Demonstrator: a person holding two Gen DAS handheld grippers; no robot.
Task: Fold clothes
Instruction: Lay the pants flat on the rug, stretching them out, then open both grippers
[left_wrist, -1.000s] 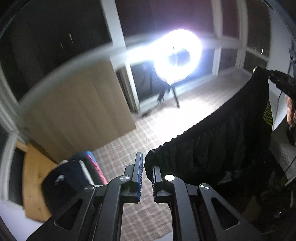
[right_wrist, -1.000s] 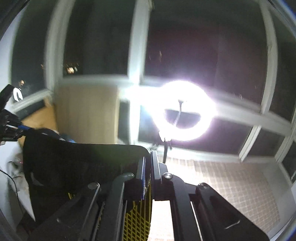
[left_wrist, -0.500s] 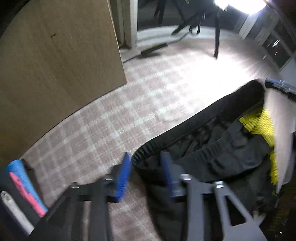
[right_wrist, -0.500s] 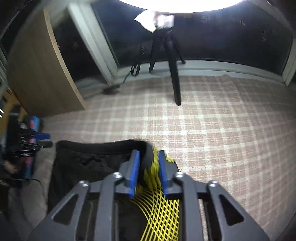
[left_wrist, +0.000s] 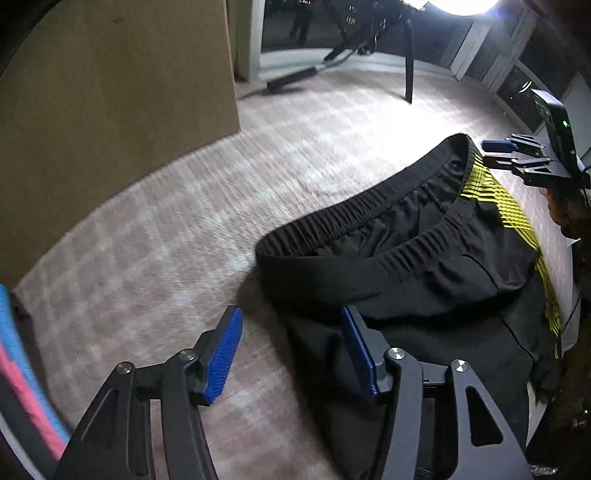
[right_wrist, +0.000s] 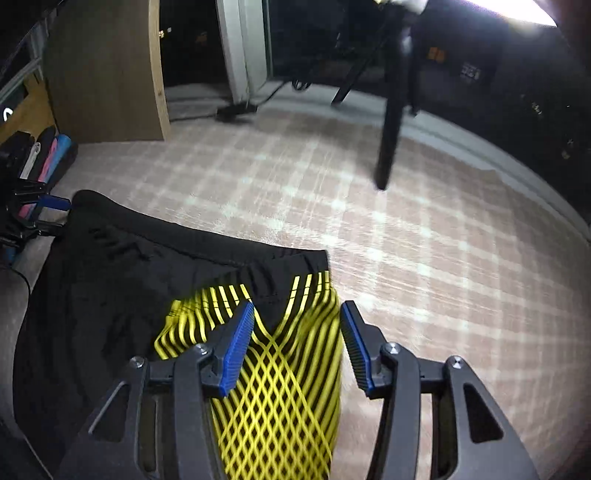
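A pair of black shorts (left_wrist: 399, 258) with a yellow-striped side panel (right_wrist: 273, 369) lies on the plaid carpet, waistband away from me. My left gripper (left_wrist: 291, 350) hovers over the waistband's left corner, jaws opening, and the cloth lies below the gap without the blue pads (left_wrist: 223, 354) pressing it. My right gripper (right_wrist: 297, 343) hangs over the yellow-striped corner, jaws also opening, the fabric loose beneath them. In the left wrist view the right gripper (left_wrist: 517, 157) shows at the far right; in the right wrist view the left gripper (right_wrist: 40, 208) shows at the far left.
A wooden cabinet panel (left_wrist: 110, 92) stands at the back left. Tripod legs (right_wrist: 388, 133) of a ring light rest on the plaid carpet (right_wrist: 424, 240) beyond the shorts. Folded pink and blue items (right_wrist: 51, 158) lie stacked beside the cabinet. Dark windows line the far wall.
Both grippers came down from holding the shorts stretched in the air to just above the carpet. Their jaws went from shut on the waistband corners to spread apart, and the shorts now lie on the carpet.
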